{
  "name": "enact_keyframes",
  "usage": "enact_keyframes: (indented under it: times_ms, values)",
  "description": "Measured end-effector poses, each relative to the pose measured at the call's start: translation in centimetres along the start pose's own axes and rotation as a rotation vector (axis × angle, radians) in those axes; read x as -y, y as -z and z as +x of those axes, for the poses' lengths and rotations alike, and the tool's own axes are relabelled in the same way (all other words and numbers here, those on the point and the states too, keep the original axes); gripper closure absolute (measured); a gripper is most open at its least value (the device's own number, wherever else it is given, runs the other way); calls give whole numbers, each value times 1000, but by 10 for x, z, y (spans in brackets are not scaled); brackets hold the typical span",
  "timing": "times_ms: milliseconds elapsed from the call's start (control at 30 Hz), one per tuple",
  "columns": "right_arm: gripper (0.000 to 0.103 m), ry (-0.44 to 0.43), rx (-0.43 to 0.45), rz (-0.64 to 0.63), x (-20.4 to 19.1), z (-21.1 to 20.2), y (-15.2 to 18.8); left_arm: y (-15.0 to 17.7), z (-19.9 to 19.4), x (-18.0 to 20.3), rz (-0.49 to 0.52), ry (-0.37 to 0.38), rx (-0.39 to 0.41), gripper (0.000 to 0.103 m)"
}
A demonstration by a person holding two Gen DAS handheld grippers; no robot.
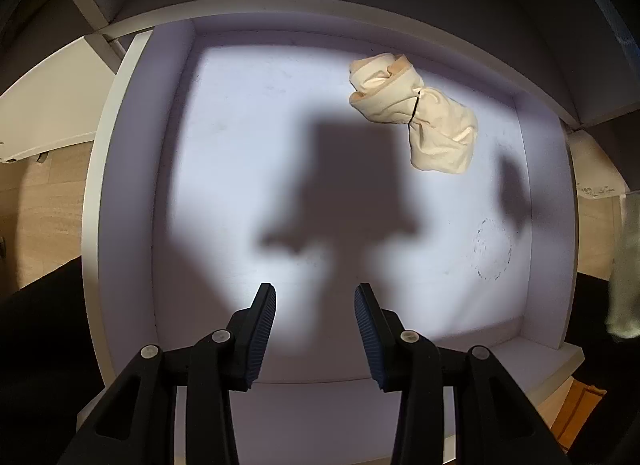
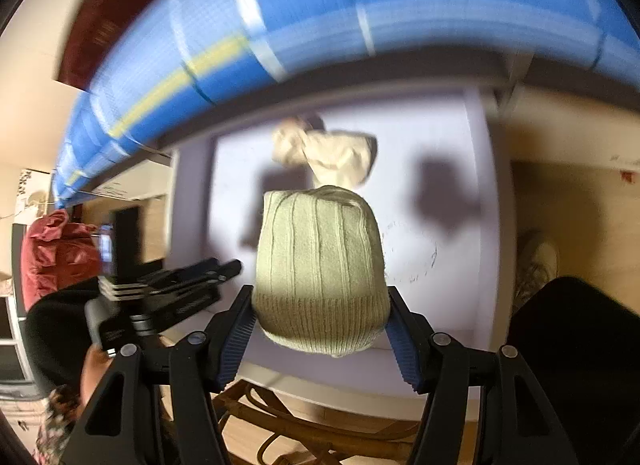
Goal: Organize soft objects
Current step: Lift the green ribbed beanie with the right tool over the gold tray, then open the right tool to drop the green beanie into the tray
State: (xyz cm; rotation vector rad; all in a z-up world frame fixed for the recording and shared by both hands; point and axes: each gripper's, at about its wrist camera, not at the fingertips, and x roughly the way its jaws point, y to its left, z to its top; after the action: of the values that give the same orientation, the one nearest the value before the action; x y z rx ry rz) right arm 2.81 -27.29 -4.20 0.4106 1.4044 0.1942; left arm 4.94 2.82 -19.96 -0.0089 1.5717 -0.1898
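Observation:
A white drawer (image 1: 132,185) is pulled open below me, and a crumpled cream cloth bundle (image 1: 416,113) lies at its far right. My left gripper (image 1: 315,289) points straight down over the near middle of the drawer, open and holding nothing. My right gripper (image 2: 320,290) is shut on a pale green ribbed knit beanie (image 2: 320,265), held by its cuff above the drawer (image 2: 452,137). Beyond the beanie lies the cream bundle (image 2: 332,153). The left gripper (image 2: 224,269) shows side-on to the left. The beanie's blurred edge (image 1: 626,265) shows at the far right of the left wrist view.
A blue padded mat (image 2: 320,5) overhangs the drawer's back. A red cushion (image 2: 56,253) sits at the far left, a rattan frame (image 2: 320,425) lies under the drawer front, and a shoe (image 2: 536,261) stands on the wooden floor to the right.

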Motion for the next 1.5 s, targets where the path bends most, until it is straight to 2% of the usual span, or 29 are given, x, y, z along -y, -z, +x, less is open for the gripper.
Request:
enact_keyframes:
  times_ms: [233, 400, 567, 700, 767, 900, 967, 1067, 1100, 1300, 1433, 1500]
  values:
    - [40, -28, 126, -113, -29, -80, -26, -1, 0, -3, -14, 14, -6, 62]
    - [40, -38, 194, -219, -64, -127, -67, 0, 0, -1, -9, 20, -5, 62]
    - [40, 81, 250, -325, -104, -143, -130, -1, 2, 0, -7, 20, -5, 62]
    - [40, 199, 293, -389, -132, -140, -183, -2, 3, 3, -7, 32, -7, 62]
    - [40, 225, 289, -401, -138, -134, -204, 0, 0, 1, -7, 40, -5, 62]
    - [40, 222, 247, -357, -141, -112, -239, -2, -4, 4, -9, 64, 0, 62]
    - [40, 194, 213, -313, -138, -97, -249, -2, -5, 5, -3, 72, 3, 62]
    - [40, 113, 150, -229, -122, -76, -259, -2, -6, 9, 6, 79, 2, 62]
    - [40, 109, 139, -205, -116, -73, -261, -2, -5, 10, 8, 83, 0, 62]
    - [41, 222, 161, -222, -102, -76, -262, -1, -4, 8, 9, 81, -5, 62]
    - [39, 235, 146, -236, -106, -67, -265, -1, -4, 9, 13, 83, -3, 62]
    - [39, 207, 97, -269, -117, -53, -263, -1, -4, 9, 17, 79, -2, 62]
